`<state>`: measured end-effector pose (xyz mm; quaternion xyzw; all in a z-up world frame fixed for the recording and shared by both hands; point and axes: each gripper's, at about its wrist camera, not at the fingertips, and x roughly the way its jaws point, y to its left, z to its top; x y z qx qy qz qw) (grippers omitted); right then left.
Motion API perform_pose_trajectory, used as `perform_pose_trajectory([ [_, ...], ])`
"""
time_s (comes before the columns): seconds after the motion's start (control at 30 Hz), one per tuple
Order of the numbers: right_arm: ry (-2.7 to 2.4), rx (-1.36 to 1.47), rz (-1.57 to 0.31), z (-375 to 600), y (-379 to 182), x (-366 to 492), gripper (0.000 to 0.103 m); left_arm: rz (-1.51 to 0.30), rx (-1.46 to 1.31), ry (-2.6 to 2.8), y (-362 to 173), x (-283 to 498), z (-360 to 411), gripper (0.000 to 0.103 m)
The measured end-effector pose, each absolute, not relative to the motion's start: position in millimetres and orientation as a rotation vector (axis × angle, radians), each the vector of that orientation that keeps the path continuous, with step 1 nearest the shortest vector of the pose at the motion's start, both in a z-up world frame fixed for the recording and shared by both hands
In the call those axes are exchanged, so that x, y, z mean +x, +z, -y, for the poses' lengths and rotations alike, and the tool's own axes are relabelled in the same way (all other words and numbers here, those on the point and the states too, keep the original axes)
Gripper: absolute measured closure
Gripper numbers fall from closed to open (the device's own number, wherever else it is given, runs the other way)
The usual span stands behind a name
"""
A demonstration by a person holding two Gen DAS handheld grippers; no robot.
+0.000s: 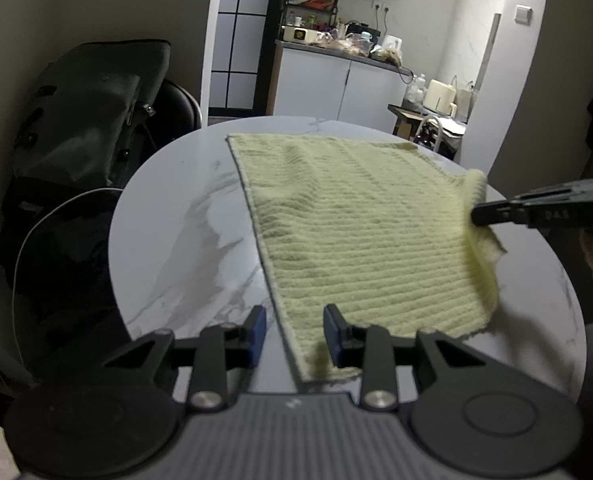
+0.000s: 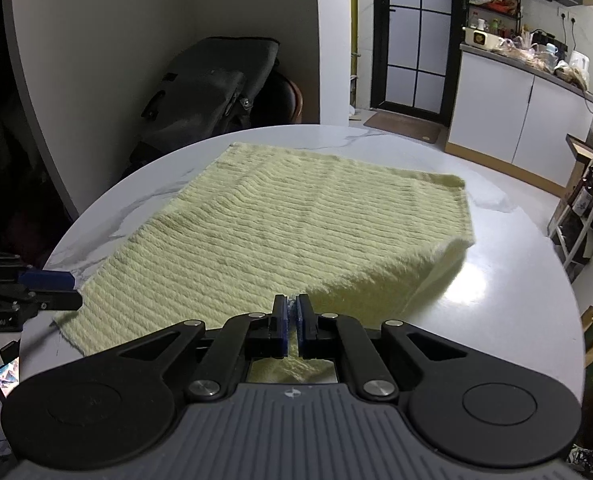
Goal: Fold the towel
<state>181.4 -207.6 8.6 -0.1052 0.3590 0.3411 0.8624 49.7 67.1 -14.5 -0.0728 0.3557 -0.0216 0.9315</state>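
A pale yellow-green ribbed towel (image 1: 352, 224) lies spread on a round white marble table (image 1: 184, 220); it also shows in the right wrist view (image 2: 280, 232). My left gripper (image 1: 294, 334) is open, its blue pads either side of the towel's near left corner, just above the table. My right gripper (image 2: 292, 320) is shut on the towel's near right edge and lifts it off the table (image 2: 516, 280). In the left wrist view the right gripper (image 1: 480, 214) pinches the raised, bunched edge at the right. In the right wrist view the left gripper (image 2: 62, 288) sits at the towel's left corner.
A dark bag on a chair (image 1: 92, 120) stands beyond the table's left edge. A kitchen counter with white cabinets (image 1: 336, 84) and a small rack (image 2: 584, 216) are farther back. A phone (image 2: 6, 374) shows at the lower left.
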Motion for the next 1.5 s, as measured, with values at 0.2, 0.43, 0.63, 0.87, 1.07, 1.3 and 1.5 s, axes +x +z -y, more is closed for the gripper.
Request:
perform_pose_trajectory([
  [0.2,0.693,-0.206,-0.768,206,8,185,0.092,-0.73,-0.153,-0.037,-13,49,-73,0.069],
  [0.43,0.662,-0.186,-0.767,212,11,185,0.072,-0.73,-0.156,-0.048,-15,50,-72,0.068],
  [0.63,0.625,-0.185,-0.782,224,8,185,0.071,-0.728,-0.154,-0.065,-17,52,-67,0.068],
  [0.87,0.591,-0.173,-0.815,235,-4,187,0.058,-0.729,-0.143,-0.063,-16,53,-62,0.065],
  [1.07,0.612,-0.138,-0.829,237,-13,190,0.052,-0.739,-0.125,-0.061,-16,55,-56,0.062],
  [1.3,0.634,-0.094,-0.815,235,-18,205,0.052,-0.744,-0.104,-0.05,-13,55,-51,0.062],
  [1.5,0.657,-0.066,-0.805,233,-20,213,0.052,-0.755,-0.095,-0.031,-14,56,-51,0.061],
])
